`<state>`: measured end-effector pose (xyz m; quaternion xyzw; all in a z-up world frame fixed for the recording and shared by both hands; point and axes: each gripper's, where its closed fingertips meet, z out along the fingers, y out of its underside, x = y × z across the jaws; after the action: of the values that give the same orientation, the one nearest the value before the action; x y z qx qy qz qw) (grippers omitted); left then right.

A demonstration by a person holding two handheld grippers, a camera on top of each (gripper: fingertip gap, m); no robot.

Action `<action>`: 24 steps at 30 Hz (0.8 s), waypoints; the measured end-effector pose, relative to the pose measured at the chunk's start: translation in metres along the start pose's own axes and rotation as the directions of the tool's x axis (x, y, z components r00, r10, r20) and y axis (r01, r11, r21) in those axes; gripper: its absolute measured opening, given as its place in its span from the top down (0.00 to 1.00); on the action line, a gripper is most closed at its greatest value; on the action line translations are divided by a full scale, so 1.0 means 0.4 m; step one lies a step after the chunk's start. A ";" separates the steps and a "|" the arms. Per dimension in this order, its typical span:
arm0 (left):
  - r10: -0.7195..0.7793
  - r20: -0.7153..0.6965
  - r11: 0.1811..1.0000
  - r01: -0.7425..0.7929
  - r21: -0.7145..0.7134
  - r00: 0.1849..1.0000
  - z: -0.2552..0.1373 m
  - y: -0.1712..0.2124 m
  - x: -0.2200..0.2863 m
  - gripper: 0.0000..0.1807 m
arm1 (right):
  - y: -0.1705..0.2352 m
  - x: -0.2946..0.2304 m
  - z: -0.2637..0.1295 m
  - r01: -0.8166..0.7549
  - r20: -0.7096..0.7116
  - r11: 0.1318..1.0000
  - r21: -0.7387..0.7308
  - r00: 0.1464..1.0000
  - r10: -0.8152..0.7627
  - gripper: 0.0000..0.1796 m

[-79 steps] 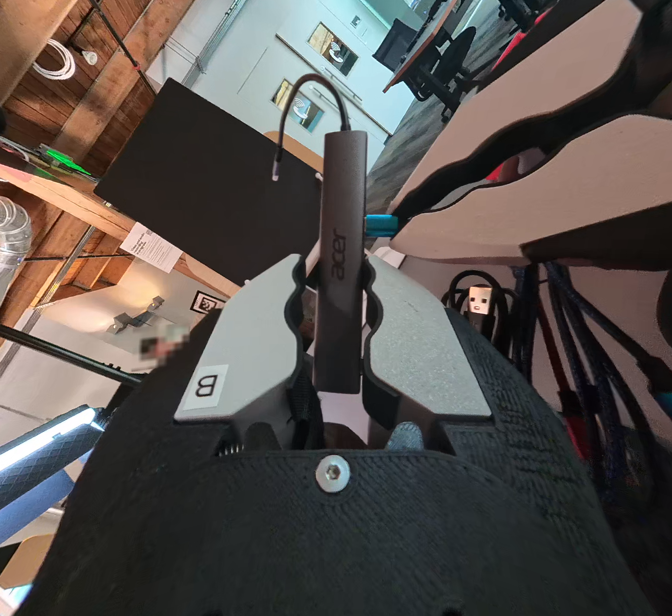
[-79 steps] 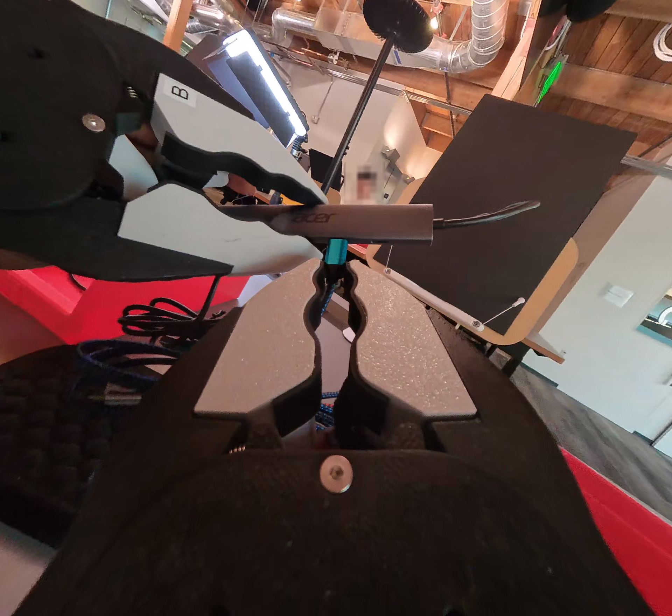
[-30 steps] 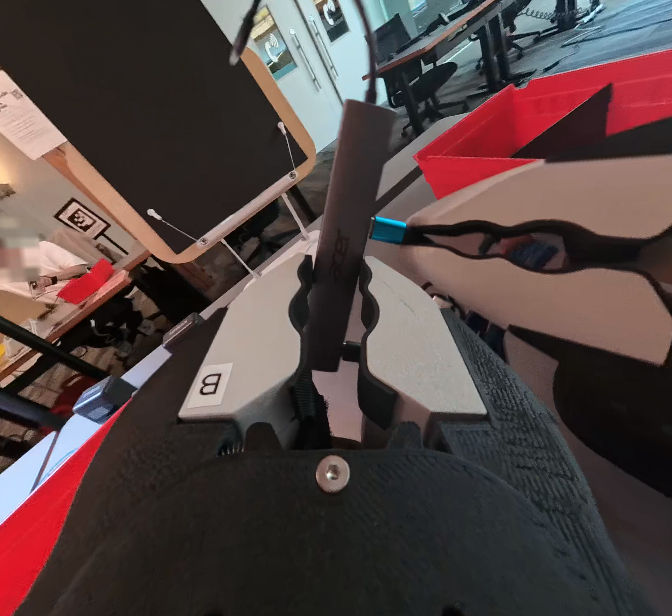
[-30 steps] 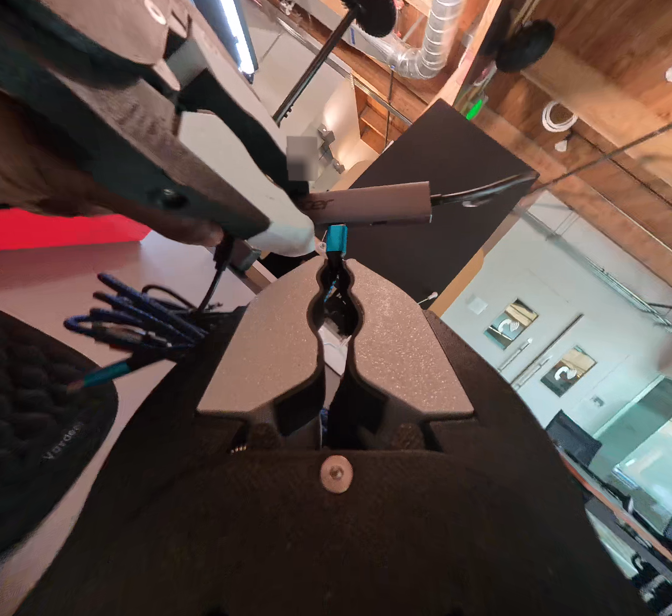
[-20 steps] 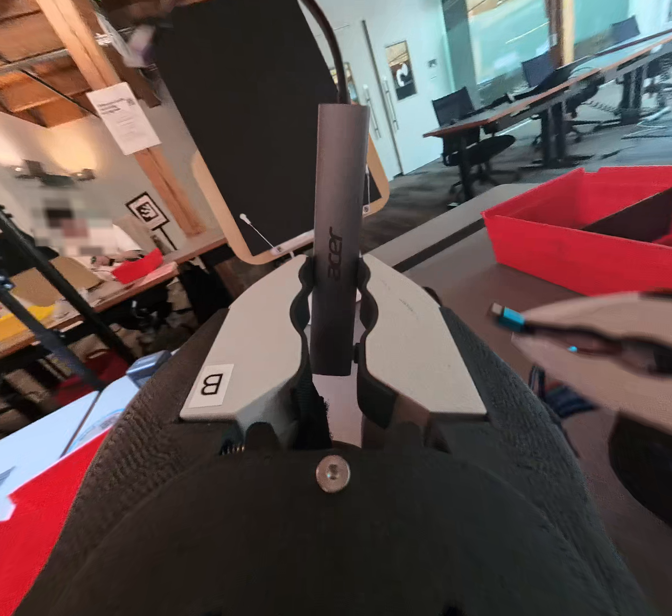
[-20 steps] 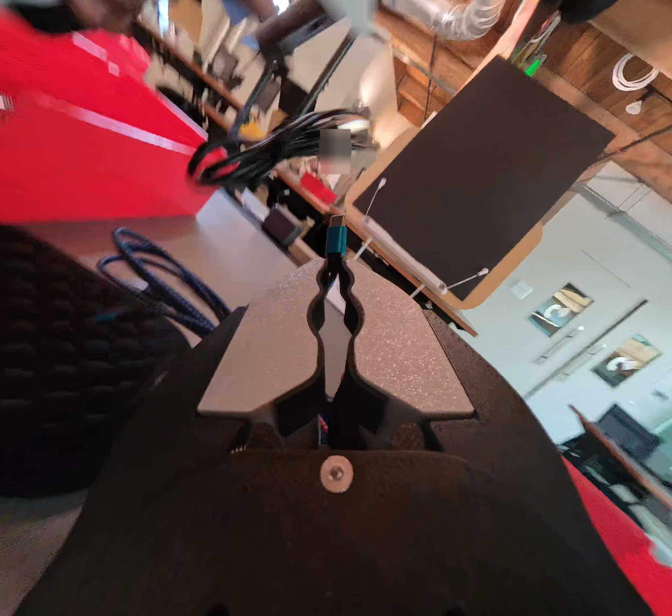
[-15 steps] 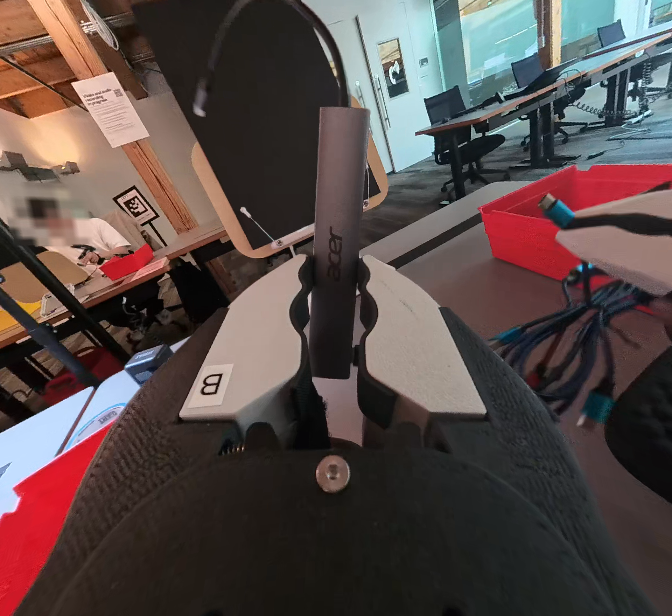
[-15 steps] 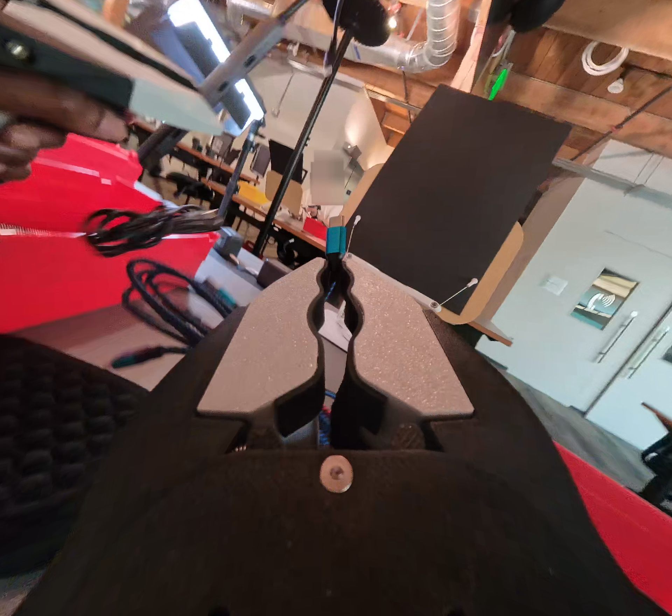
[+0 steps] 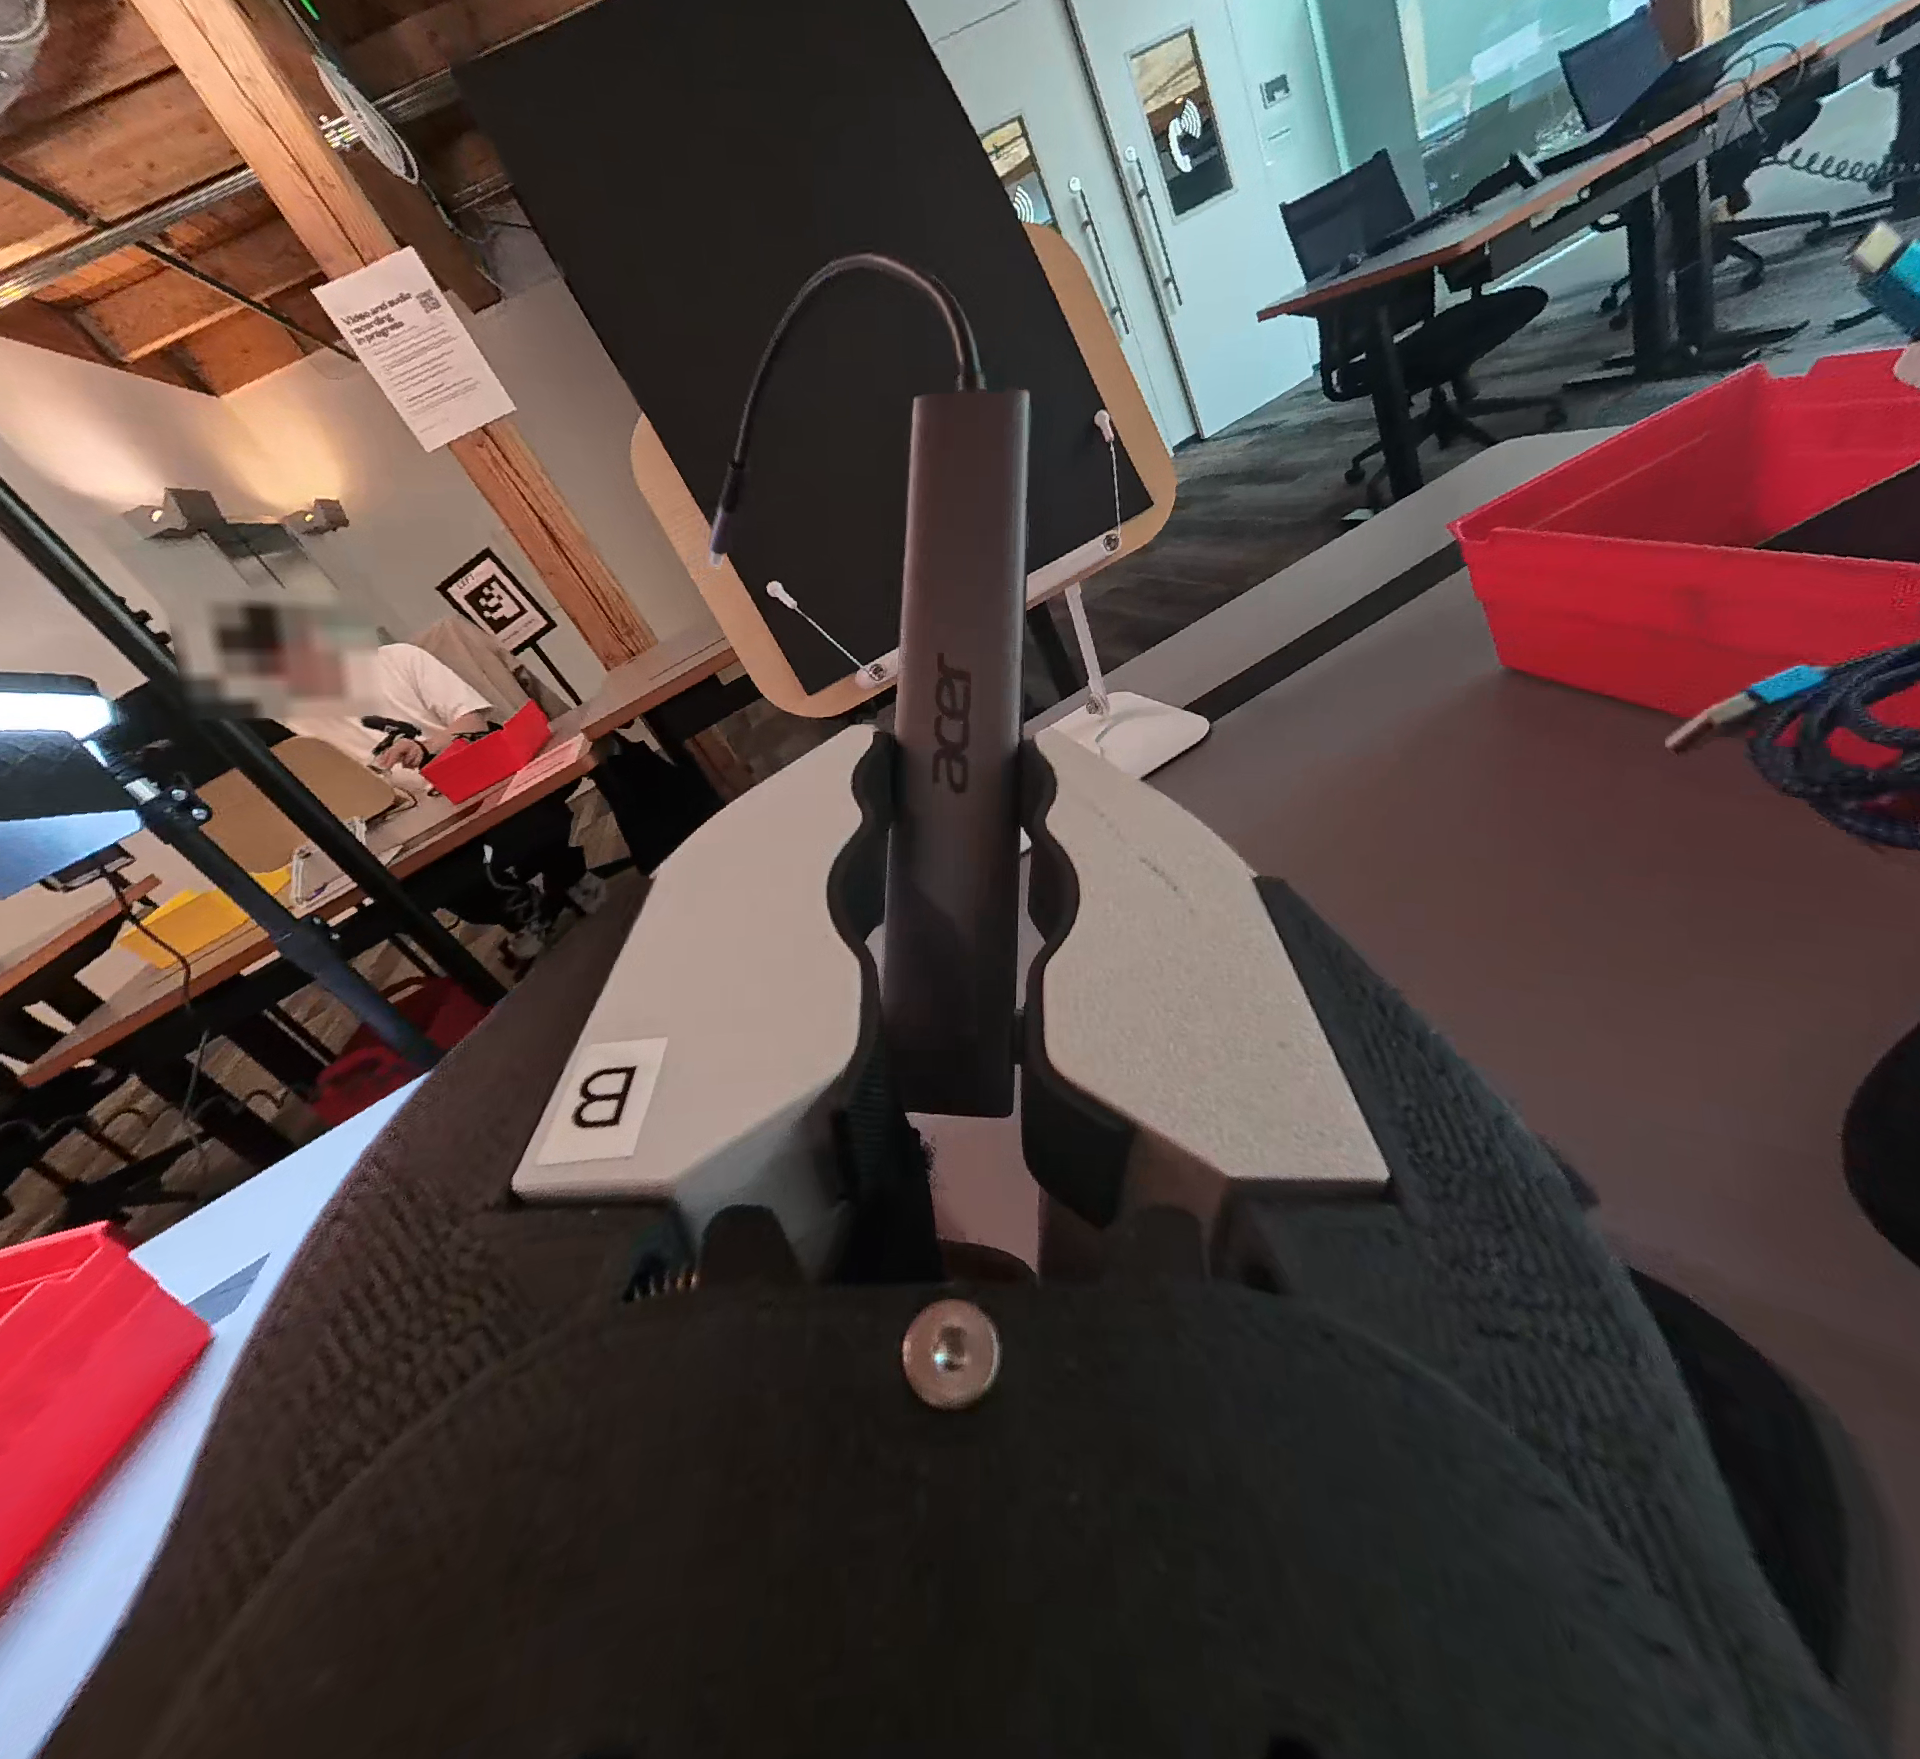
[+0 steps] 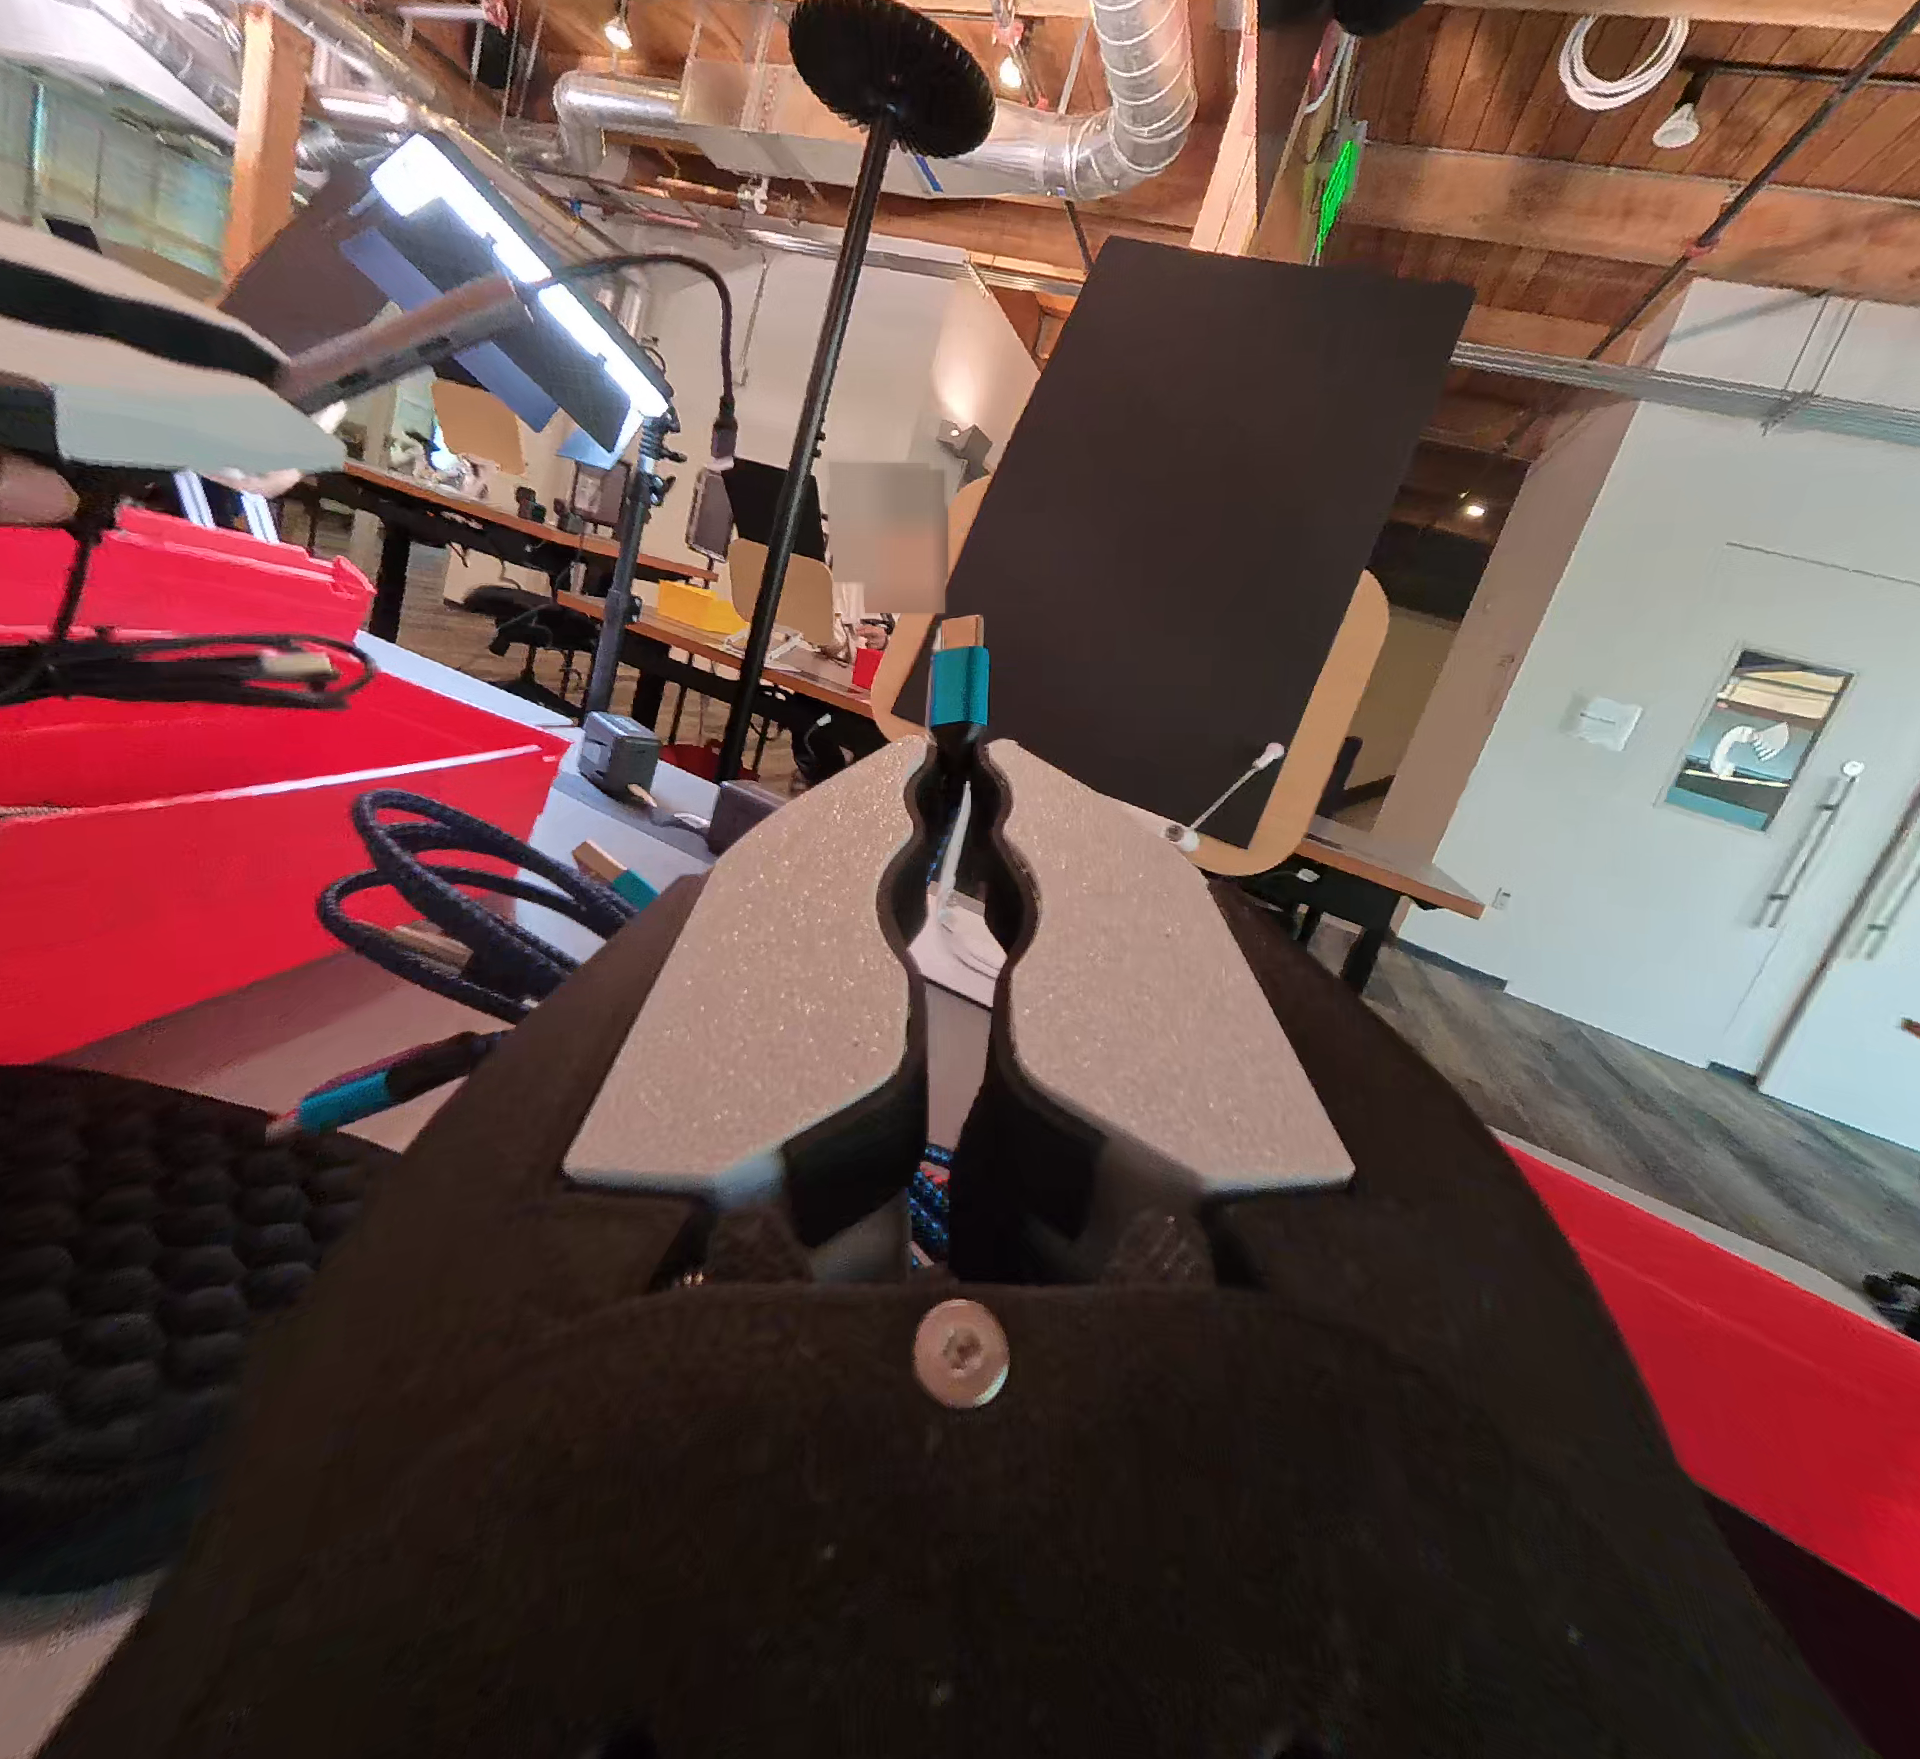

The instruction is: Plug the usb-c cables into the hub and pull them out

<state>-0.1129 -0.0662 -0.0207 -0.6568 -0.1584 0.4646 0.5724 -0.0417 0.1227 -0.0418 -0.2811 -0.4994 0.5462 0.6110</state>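
The slim dark-grey metal hub (image 9: 961,743) stood clamped upright in the left gripper (image 9: 954,779), jaws closed on its lower half, its long axis running straight out along the fingers and its short black pigtail cable (image 9: 831,359) curling off the far end; the right gripper (image 10: 956,759) pinched a braided blue cable with a teal-sleeved usb-c plug (image 10: 958,675), jaws closed just behind the sleeve, plug tip pointing forward; the two were well apart, the plug free of the hub, which lay up and to the left of it; open air lay between them; spare braided cables (image 10: 457,888) lay on the grey table (image 9: 1507,878) below the hub, beside a red plastic bin (image 9: 1662,566); judged next, the plug must turn toward the hub's side.
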 end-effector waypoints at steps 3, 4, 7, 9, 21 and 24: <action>0.007 -0.017 1.000 -0.006 0.006 1.000 0.000 0.000 0.007 0.87 | 0.002 0.037 -0.010 0.032 -0.045 0.999 -0.020 0.998 -0.033 0.97; 0.012 -0.015 1.000 -0.012 0.004 1.000 0.001 0.001 0.006 0.87 | -0.003 0.058 -0.015 0.026 -0.065 0.999 -0.018 0.997 -0.027 0.97; 0.026 -0.011 1.000 -0.026 0.003 1.000 0.003 0.002 0.007 0.87 | -0.022 0.139 -0.028 0.028 -0.133 1.000 -0.011 0.991 -0.029 0.97; 0.036 -0.013 0.999 -0.036 0.006 0.999 0.002 0.000 0.009 0.87 | -0.025 0.204 -0.033 0.051 -0.182 0.998 -0.028 0.982 -0.055 0.97; 0.056 0.007 0.998 -0.056 0.021 0.998 -0.010 -0.006 -0.005 0.87 | 0.180 0.501 -0.138 -0.058 -0.485 0.975 -0.213 0.873 -0.054 0.97; 0.058 0.006 0.998 -0.058 0.019 0.998 -0.010 -0.004 -0.005 0.87 | 0.236 0.514 -0.153 -0.055 -0.480 0.956 -0.289 0.872 -0.095 0.97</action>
<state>-0.1104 -0.0698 -0.0187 -0.6543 -0.1363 0.4844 0.5645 -0.0415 0.3530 -0.0844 -0.4924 -0.4069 0.3705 0.6743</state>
